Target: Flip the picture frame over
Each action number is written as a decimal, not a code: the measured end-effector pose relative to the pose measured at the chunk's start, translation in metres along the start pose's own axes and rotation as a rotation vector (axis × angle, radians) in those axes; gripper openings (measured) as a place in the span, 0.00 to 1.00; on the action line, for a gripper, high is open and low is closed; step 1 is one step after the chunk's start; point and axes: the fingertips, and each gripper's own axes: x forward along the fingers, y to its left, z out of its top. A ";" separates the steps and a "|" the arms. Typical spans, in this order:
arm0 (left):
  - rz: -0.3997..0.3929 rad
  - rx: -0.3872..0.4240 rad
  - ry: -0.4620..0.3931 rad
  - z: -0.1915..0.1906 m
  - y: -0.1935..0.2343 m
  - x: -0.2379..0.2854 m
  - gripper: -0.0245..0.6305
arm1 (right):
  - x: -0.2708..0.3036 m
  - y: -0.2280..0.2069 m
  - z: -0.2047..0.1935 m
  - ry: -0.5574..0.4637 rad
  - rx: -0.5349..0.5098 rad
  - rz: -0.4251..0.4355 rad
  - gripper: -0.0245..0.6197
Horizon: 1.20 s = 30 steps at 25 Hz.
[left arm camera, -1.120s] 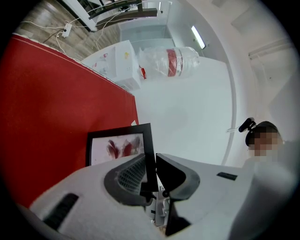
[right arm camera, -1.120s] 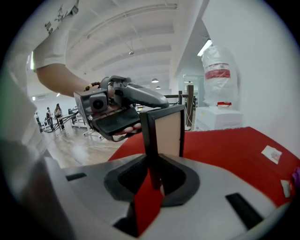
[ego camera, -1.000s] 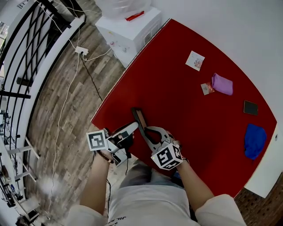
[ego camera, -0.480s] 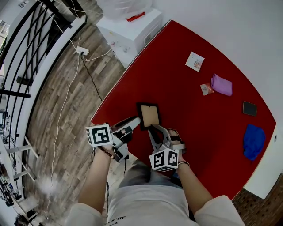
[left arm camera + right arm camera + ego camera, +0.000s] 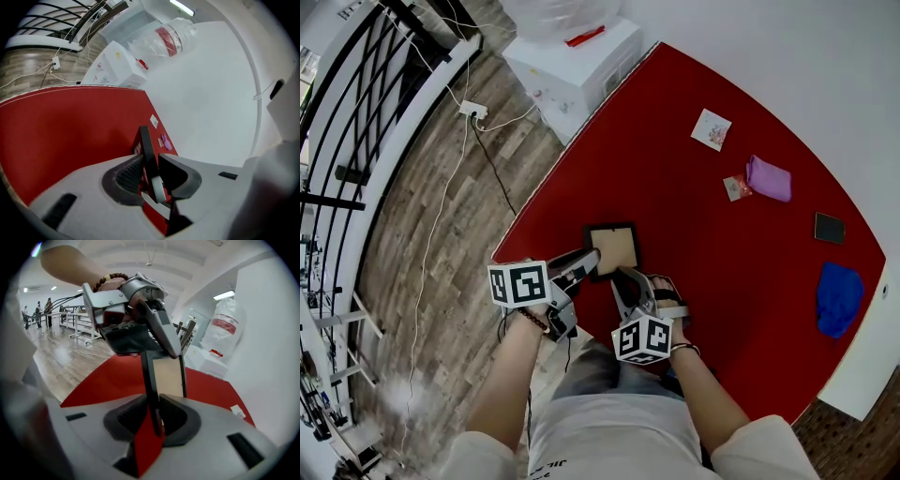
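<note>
A black picture frame with a tan panel is held up off the red table near its front-left edge, tan side toward the head view. My right gripper is shut on its lower edge, and the black rim runs down between those pads. My left gripper reaches in from the left. Its jaws have just been closing, and the frame's edge stands between them with a dark gap on the right side. From the right gripper view, the left gripper sits over the frame's top corner.
Farther back on the table lie a small card, a purple pouch, a small packet, a black square and a blue cloth. A white box stands beyond the far-left corner. Cables trail over the wood floor.
The frame stood edge-on to the head view a second ago. It has turned so its tan panel shows. The left gripper has closed in on the frame's left edge, and the right hand has rolled.
</note>
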 end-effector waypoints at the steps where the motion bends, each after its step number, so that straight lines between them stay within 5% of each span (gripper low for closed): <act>1: 0.001 -0.008 0.001 -0.002 0.003 -0.001 0.20 | 0.000 0.001 -0.001 -0.001 0.012 0.007 0.14; 6: 0.005 -0.049 0.009 -0.008 0.020 0.000 0.19 | 0.001 0.005 -0.007 -0.011 0.054 0.050 0.16; 13: 0.018 -0.086 0.021 -0.017 0.046 0.000 0.15 | -0.001 0.002 -0.020 0.052 0.498 0.217 0.16; 17: 0.024 -0.089 0.026 -0.016 0.052 0.001 0.15 | 0.000 -0.031 -0.041 0.099 0.770 0.115 0.16; 22: 0.027 -0.096 0.027 -0.016 0.058 0.001 0.15 | 0.010 -0.059 -0.069 0.194 0.959 0.040 0.16; 30: 0.017 -0.099 0.037 -0.016 0.065 0.005 0.15 | 0.025 -0.058 -0.082 0.248 1.035 0.051 0.12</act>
